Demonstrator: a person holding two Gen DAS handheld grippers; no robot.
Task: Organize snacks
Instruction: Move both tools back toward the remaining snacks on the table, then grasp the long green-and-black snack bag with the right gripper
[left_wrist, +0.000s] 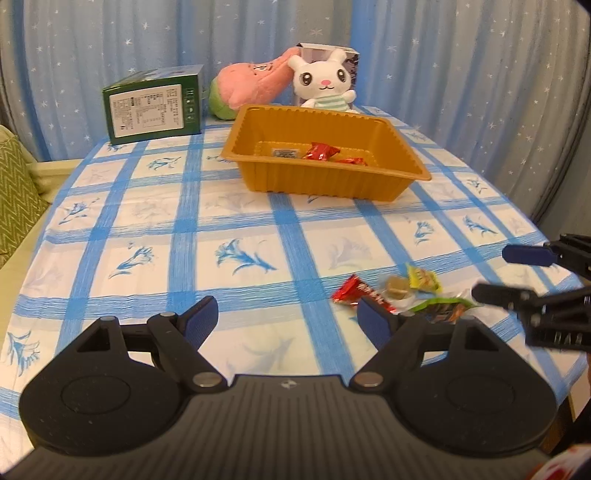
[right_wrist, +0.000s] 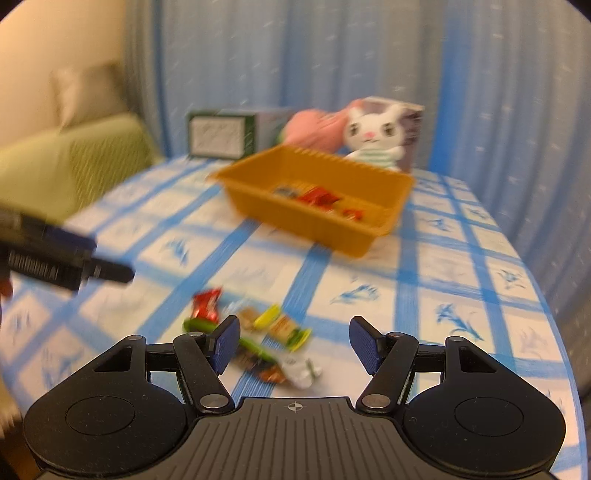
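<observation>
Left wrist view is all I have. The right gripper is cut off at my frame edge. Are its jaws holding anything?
Observer: No. The right gripper has its jaws open with nothing between the pads. The loose snacks lie on the tablecloth just ahead, closer to its left finger.
Operator: My own finger hides part of that pile. Anything behind it?
Observer: A white wrapper sits at the pile's near edge, closest to the right gripper. The picture is too blurred to count the pieces.
</observation>
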